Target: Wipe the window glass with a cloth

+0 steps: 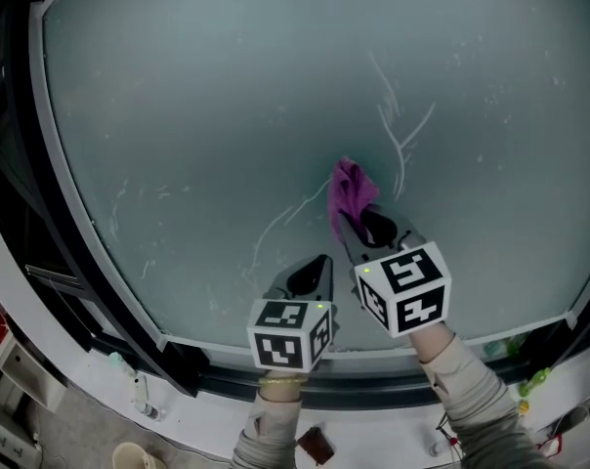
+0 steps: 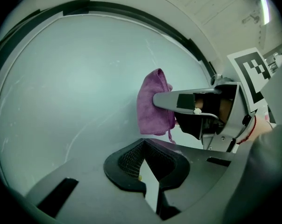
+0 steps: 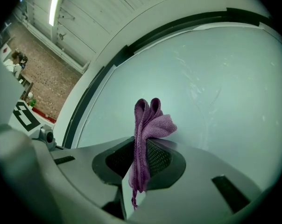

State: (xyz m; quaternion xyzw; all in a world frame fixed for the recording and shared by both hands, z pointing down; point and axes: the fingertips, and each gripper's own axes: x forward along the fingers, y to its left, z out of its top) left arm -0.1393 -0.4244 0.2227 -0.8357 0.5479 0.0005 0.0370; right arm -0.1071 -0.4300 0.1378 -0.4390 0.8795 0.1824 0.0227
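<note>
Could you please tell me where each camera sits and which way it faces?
Head view: on the person's head, facing the window glass; shows the left gripper, right gripper and both sleeves.
Left gripper view: on the left gripper, looking along its shut, empty fingers at the glass; right gripper alongside.
Right gripper view: on the right gripper, looking along fingers shut on the purple cloth, towards the glass.
Shared: all three show cloth and glass.

Bare workroom: brick wall (image 3: pixel 47 83), strip light (image 3: pixel 56 3), window (image 1: pixel 227 96).
</note>
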